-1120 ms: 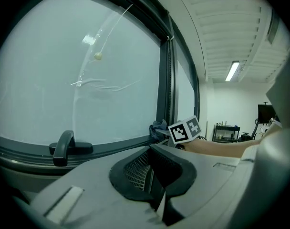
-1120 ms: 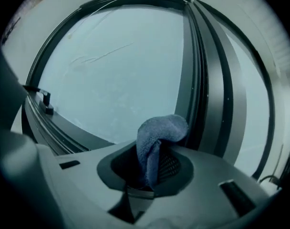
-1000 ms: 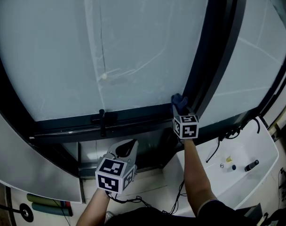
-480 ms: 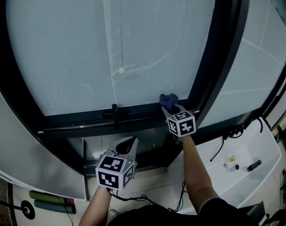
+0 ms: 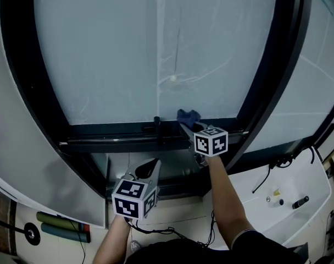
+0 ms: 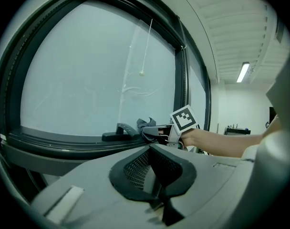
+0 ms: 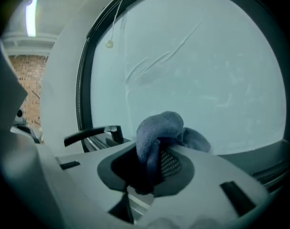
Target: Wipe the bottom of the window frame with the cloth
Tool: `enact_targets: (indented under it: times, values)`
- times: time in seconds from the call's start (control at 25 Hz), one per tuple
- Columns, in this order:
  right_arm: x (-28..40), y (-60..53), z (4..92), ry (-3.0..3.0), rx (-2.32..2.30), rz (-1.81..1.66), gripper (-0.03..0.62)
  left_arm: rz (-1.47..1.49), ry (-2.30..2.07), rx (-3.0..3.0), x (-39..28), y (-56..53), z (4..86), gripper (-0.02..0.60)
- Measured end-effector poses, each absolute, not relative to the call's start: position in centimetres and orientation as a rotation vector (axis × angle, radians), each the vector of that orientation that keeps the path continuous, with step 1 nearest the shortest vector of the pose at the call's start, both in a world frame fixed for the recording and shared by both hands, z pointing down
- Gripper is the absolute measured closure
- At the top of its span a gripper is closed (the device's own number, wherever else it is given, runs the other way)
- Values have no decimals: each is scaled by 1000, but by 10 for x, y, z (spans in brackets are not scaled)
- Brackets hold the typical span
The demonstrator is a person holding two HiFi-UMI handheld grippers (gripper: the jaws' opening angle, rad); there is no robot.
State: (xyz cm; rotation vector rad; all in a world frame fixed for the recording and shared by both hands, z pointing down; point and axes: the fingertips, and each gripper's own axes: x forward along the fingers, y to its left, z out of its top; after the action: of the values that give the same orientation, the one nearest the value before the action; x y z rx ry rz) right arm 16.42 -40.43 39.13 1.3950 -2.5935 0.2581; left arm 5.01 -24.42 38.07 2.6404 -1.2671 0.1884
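A blue cloth rests bunched on the bottom rail of the dark window frame, against the glass. My right gripper is shut on it, just right of the black window handle. The right gripper view shows the cloth pinched between the jaws, with the handle to its left. My left gripper hangs below the rail, shut and empty, away from the frame. In the left gripper view the jaws point at the rail, with the cloth and the right gripper beyond.
A thick dark mullion rises right of the cloth. A blind cord with a bead hangs in front of the glass. A white counter with small items and a black cable sits lower right. Rolled tubes lie lower left.
My right gripper has slid the cloth left along the bottom rail, from the corner at the mullion to near the handle. The left gripper has stayed put.
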Motion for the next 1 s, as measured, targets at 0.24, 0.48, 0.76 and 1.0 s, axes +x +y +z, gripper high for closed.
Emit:
enact_targets:
  times: [0.24, 0.48, 0.76, 1.0]
  values:
    - [123, -405, 381, -2712, 1272, 350, 522, 183, -1310, 2619, 22, -244, 380, 575]
    - [100, -400, 347, -2868, 1212, 418, 522, 184, -1324, 2601, -2, -244, 382, 575]
    - [56, -392, 302, -2814, 1175, 145, 522, 166, -1310, 2605, -24, -238, 381, 575]
    - [17, -391, 300, -2580, 1217, -30, 522, 124, -1304, 2595, -51, -232, 379, 575]
